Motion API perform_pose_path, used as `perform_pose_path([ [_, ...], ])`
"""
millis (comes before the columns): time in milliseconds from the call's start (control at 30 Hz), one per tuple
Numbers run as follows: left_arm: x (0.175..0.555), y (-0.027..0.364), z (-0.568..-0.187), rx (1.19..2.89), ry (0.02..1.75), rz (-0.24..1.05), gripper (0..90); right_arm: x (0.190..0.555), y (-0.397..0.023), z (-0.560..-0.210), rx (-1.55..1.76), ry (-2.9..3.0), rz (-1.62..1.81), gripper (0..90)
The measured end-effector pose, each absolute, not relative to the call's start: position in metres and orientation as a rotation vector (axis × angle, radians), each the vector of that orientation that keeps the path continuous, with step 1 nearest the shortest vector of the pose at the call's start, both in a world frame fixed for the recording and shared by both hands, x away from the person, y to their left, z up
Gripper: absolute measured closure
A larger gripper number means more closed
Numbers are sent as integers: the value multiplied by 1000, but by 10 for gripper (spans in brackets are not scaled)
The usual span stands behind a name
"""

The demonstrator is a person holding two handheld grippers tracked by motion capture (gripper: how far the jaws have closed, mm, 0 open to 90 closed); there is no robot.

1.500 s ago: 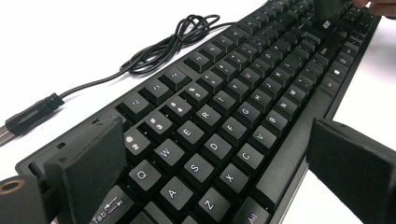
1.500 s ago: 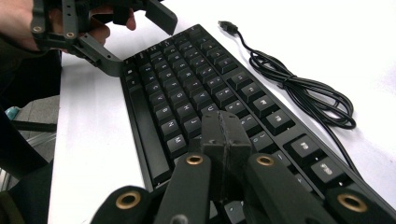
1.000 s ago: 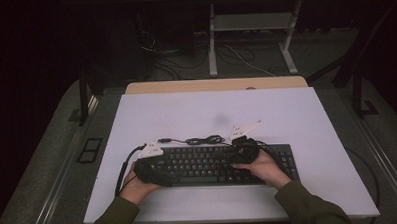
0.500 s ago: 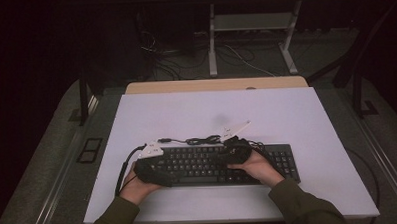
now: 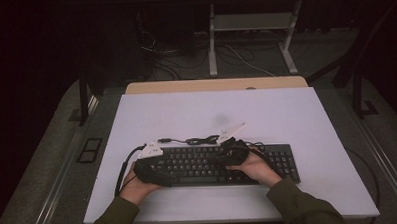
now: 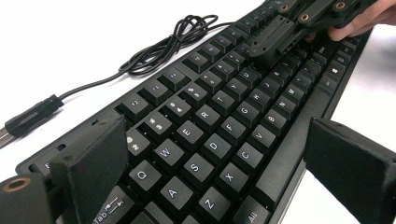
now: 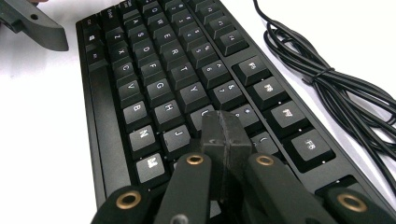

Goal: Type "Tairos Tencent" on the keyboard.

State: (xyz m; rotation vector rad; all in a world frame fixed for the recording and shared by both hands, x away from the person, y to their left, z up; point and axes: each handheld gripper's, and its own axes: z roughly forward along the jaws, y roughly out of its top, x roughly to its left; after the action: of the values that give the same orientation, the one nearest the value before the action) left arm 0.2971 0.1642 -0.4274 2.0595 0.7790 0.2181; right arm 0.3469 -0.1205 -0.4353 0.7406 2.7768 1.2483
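A black keyboard (image 5: 203,164) lies along the near side of the white table (image 5: 211,111). My left gripper (image 5: 151,168) is at its left end. In the left gripper view it (image 6: 219,163) stands open, one jaw at the back edge and the other off the front edge, with the Q, A and Z keys between them. My right gripper (image 5: 233,153) hovers over the keyboard's middle. In the right gripper view it (image 7: 225,135) is shut with nothing in it, its tip low over the keys near J. Whether it touches a key I cannot tell.
The keyboard's black cable (image 5: 197,140) lies coiled on the table just behind it, ending in a plug (image 6: 32,116). A wooden strip (image 5: 215,85) runs along the table's far edge, with a dark floor and tangled cables beyond.
My right hand has slid a little to the left along the keyboard, its jaws still shut. The left hand has stayed put.
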Motion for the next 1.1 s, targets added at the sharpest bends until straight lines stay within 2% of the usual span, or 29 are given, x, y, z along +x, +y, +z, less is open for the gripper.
perform_pose_path([
  [300, 297, 165, -427, 2060, 777, 217, 62, 348, -127, -429, 746, 2751, 1336, 864],
  [500, 297, 165, -427, 2058, 772, 219, 103, 347, -134, -423, 758, 2719, 1390, 769],
  [700, 298, 166, -426, 2048, 776, 212, 161, 344, -142, -419, 765, 2700, 1429, 635],
  [900, 300, 168, -425, 2044, 766, 212, 292, 342, -148, -417, 774, 2680, 1464, 508],
  [1100, 304, 167, -424, 2059, 762, 210, 505, 341, -152, -416, 776, 2657, 1486, 422],
])
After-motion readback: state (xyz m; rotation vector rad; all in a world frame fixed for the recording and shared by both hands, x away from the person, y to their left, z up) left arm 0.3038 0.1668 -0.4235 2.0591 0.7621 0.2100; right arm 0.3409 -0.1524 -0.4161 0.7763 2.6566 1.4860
